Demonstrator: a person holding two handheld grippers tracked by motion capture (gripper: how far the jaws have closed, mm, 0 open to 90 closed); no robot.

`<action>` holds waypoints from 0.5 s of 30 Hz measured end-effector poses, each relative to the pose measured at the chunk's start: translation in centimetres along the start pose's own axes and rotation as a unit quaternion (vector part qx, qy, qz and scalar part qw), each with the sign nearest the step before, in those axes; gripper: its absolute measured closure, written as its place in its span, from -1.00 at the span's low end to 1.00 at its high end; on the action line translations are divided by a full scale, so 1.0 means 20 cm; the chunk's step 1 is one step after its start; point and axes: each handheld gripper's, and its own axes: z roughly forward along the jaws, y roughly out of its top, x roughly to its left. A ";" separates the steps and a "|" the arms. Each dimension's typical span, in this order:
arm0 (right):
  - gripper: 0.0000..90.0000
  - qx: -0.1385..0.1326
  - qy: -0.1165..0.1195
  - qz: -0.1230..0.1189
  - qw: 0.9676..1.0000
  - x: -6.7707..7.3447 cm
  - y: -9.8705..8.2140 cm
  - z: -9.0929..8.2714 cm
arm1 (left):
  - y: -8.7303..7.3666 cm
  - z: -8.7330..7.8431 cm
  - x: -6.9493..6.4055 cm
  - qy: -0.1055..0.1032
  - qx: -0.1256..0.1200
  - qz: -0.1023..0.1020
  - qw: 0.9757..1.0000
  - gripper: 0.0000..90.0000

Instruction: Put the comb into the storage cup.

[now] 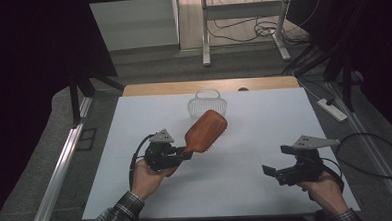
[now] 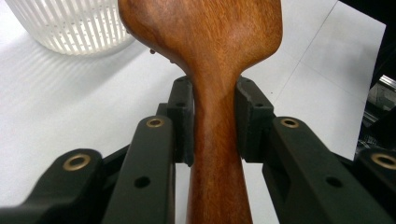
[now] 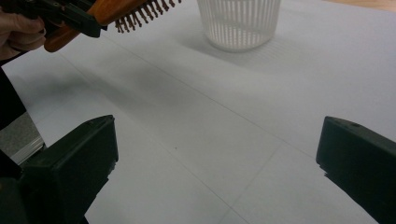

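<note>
Table (image 1: 265,137), covered in white, carrying all items; positions below are given relative to the white slatted basket (image 1: 207,106), which stands upright near the table's far edge, roughly central.

Wooden paddle hairbrush (image 1: 205,131): held clear of the table surface, its head just in front of the basket and overlapping the basket's near rim in the high view. The smooth wooden back faces up; the bristles (image 3: 140,16) point down, as the right gripper view shows. The handle slopes away from the basket toward the person's left hand (image 1: 143,177).

Left gripper (image 1: 185,154): nearer the person than the basket and to its left, clamped on the hairbrush handle. In the left gripper view the two black jaws press the narrow neck (image 2: 212,116) from both sides, just below where the head widens.

Right gripper (image 1: 274,162): well apart from the basket, toward the near right corner, hovering with jaws spread wide and nothing between them.

Step in hand, judged: carrying the brush to the basket. To do it well, keep the clamp firm on the neck, bring the head fully over the opening, tip it downward so it enters between the walls, and let go only once it is inside; the light basket may tip if its rim is struck.
</note>
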 end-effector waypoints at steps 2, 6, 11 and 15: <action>-1.00 -0.001 0.004 -0.002 1.000 0.01 0.01 0.02 | 0.00 0.00 0.00 -0.002 -0.001 -0.001 1.000 0.58; -1.00 -0.003 0.018 0.003 1.000 0.02 0.05 0.06 | 0.00 0.00 0.00 -0.005 -0.004 -0.001 1.000 0.58; -1.00 -0.010 0.030 0.004 0.999 0.04 0.09 0.11 | 0.01 0.01 -0.01 -0.007 -0.007 0.000 1.000 0.58; -1.00 -0.011 0.036 0.002 0.999 0.05 0.12 0.15 | 0.01 0.01 -0.02 -0.009 -0.009 0.003 1.000 0.58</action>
